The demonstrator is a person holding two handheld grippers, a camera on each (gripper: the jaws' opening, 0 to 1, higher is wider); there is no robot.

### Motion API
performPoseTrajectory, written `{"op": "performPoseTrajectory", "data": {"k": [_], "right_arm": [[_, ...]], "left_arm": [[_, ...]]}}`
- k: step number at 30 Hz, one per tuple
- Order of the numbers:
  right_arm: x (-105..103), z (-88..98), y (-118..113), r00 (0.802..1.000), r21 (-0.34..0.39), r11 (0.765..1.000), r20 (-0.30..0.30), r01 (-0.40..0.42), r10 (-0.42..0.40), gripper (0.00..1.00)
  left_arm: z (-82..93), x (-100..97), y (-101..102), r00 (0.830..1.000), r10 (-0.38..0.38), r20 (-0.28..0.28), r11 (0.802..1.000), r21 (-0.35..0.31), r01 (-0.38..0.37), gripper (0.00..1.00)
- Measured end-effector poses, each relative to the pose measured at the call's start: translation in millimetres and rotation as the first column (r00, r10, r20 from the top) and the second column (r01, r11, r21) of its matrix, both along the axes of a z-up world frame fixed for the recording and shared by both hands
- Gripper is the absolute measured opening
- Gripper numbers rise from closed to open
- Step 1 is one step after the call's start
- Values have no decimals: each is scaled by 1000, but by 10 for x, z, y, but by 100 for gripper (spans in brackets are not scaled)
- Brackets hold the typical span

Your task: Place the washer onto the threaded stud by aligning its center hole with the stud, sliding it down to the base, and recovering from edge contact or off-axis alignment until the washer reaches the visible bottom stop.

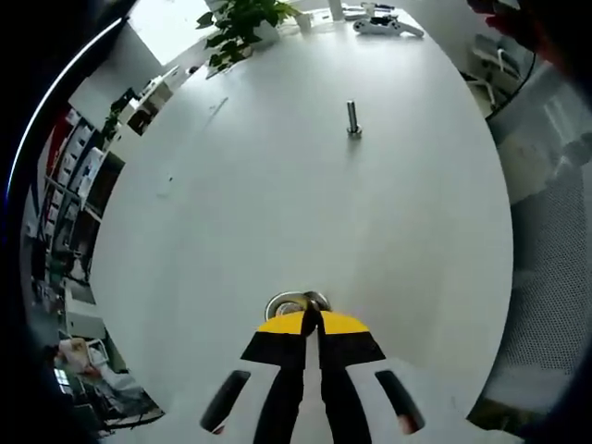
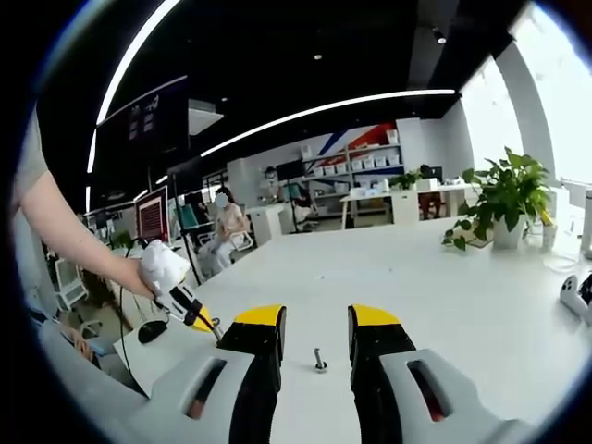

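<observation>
Washer [image 1: 294, 303], a shiny metal ring, sits pinched between left tongs [image 1: 312, 324].

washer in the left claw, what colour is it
Silver, shiny metal washer, best seen in the left gripper view, at the left claw tips.

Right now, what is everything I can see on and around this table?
Washer: one, silver, pinched at the left gripper's tips.
Threaded stud: one, grey metal, upright on the table, apart from the washer.
Table: one, white.
Potted plant: one, green, far table edge.
Controller: one, white, near the plant.
Left gripper: yellow and black, shut on the washer.
Right gripper: yellow and black, open, stud between its jaws in view.
</observation>
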State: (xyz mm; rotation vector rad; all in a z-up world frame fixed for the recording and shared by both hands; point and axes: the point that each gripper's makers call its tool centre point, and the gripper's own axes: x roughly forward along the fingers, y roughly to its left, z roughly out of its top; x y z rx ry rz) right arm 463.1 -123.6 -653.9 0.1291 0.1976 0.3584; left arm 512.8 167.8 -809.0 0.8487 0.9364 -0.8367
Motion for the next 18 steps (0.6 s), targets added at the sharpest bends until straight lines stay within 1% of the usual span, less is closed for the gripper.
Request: {"op": "performPoseTrajectory", "data": {"k": [6, 8, 11, 18], "right_arm": [[4, -1, -2, 1000, -1, 1000, 0, 0, 0, 29], [5, -2, 0, 1000, 0, 1000, -1, -1, 1, 29], [2, -4, 3, 1000, -1, 1000, -2, -1, 1, 29], [10, -14, -2, 1000, 1, 1000, -4, -1, 1, 29]], "left_arm": [[-7, -8, 0, 1000, 4, -4, 1000, -4, -4, 2], [-6, -10, -2, 1000, -7, -4, 1000, -7, 7, 2], [2, -14, 26, 1000, -4, -2, 1000, -4, 4, 2], [33, -29, 33, 1000, 22, -8, 999, -29, -22, 2]]}}
